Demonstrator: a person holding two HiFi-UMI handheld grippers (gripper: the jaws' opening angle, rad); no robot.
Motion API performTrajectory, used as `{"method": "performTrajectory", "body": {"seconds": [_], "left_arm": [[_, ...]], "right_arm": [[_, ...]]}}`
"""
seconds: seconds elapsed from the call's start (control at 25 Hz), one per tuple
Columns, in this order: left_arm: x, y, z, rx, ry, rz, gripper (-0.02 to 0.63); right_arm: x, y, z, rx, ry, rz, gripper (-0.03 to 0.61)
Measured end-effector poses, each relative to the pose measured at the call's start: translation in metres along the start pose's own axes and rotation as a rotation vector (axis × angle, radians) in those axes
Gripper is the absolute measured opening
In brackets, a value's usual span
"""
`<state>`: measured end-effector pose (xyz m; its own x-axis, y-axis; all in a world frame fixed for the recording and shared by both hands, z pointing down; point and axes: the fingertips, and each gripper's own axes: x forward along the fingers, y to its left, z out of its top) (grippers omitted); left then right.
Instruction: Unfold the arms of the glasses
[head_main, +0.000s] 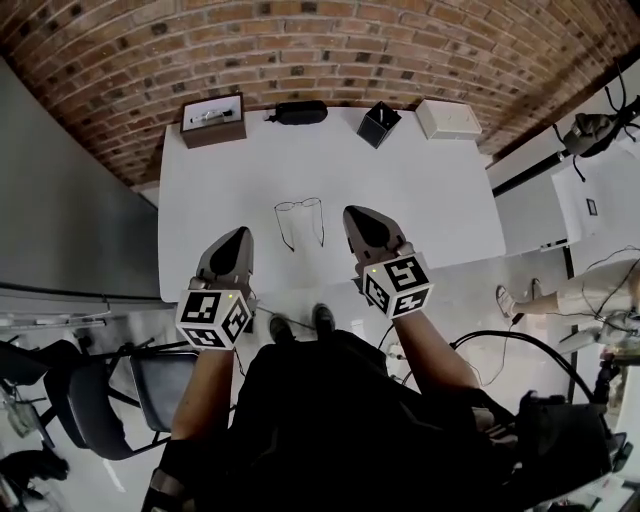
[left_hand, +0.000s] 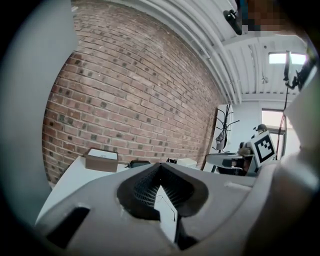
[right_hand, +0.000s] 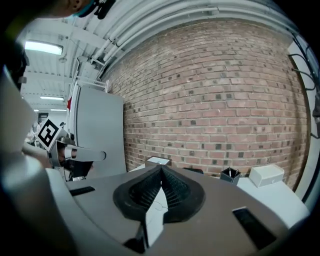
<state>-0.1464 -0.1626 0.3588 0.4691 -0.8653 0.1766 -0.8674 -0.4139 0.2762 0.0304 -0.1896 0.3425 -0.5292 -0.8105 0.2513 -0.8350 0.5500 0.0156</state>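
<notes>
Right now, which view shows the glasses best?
The head view: the glasses lie whole on the white table, arms unfolded toward the person. Both gripper views give at most a faint thin line on the tabletop.

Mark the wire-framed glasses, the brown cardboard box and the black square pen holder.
Wire-framed glasses (head_main: 310, 205), head view, a lens.
Brown cardboard box (head_main: 213, 136), head view, front wall.
Black square pen holder (head_main: 372, 130), head view, side wall.

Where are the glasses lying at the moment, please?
In the head view, the glasses lie on the white table, between the left gripper and right gripper, slightly beyond them.
</notes>
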Motion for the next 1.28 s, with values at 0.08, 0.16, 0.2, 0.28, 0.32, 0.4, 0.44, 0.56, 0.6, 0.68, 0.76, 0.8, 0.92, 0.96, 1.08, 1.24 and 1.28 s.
{"method": "performTrajectory", "body": {"seconds": [0.08,0.16,0.2,0.28,0.32,0.4,0.44,0.56,0.6,0.68,0.76,0.8,0.92,0.96,1.08,1.24,1.28], "left_arm": [[-0.001,-0.007,0.008,0.011,-0.014,0.008,0.011],[-0.001,-0.014,0.015,0.022,-0.021,0.017,0.01],[0.0,-0.018,0.017,0.027,-0.023,0.022,0.011],[-0.001,-0.026,0.02,0.035,-0.025,0.03,0.011],[0.0,-0.03,0.02,0.038,-0.026,0.034,0.01],[0.001,-0.036,0.021,0.037,-0.028,0.046,0.011],[0.001,-0.04,0.022,0.037,-0.029,0.05,0.011],[0.004,-0.048,0.027,0.04,-0.038,0.053,0.011],[0.005,-0.049,0.029,0.04,-0.042,0.052,0.011],[0.005,-0.051,0.032,0.041,-0.049,0.056,0.01],[0.005,-0.052,0.034,0.044,-0.054,0.064,0.011],[0.005,-0.053,0.033,0.045,-0.054,0.069,0.011],[0.005,-0.054,0.031,0.042,-0.054,0.079,0.011],[0.005,-0.054,0.031,0.043,-0.054,0.08,0.01],[0.005,-0.052,0.032,0.046,-0.055,0.086,0.011],[0.005,-0.052,0.034,0.047,-0.061,0.09,0.009],[0.005,-0.052,0.034,0.047,-0.063,0.092,0.011]], "right_arm": [[-0.007,-0.006,0.011,-0.048,-0.028,-0.026,0.009],[-0.012,-0.01,0.021,-0.038,-0.052,-0.022,0.009],[-0.014,-0.011,0.023,-0.02,-0.056,-0.012,0.009],[-0.017,-0.013,0.026,-0.004,-0.053,0.005,0.009],[-0.018,-0.013,0.026,-0.007,-0.051,0.014,0.009],[-0.022,-0.014,0.028,-0.014,-0.049,0.03,0.009],[-0.024,-0.015,0.028,-0.016,-0.049,0.037,0.008],[-0.027,-0.018,0.029,-0.015,-0.052,0.049,0.008],[-0.027,-0.019,0.029,-0.015,-0.052,0.052,0.008],[-0.026,-0.019,0.029,-0.017,-0.051,0.057,0.008],[-0.026,-0.018,0.031,-0.018,-0.056,0.064,0.008],[-0.027,-0.019,0.031,-0.017,-0.058,0.066,0.008],[-0.03,-0.021,0.029,-0.015,-0.057,0.067,0.008],[-0.03,-0.022,0.029,-0.015,-0.057,0.067,0.008],[-0.03,-0.022,0.03,-0.014,-0.059,0.066,0.008],[-0.029,-0.024,0.032,-0.014,-0.063,0.064,0.008],[-0.029,-0.024,0.033,-0.014,-0.066,0.065,0.008]]}}
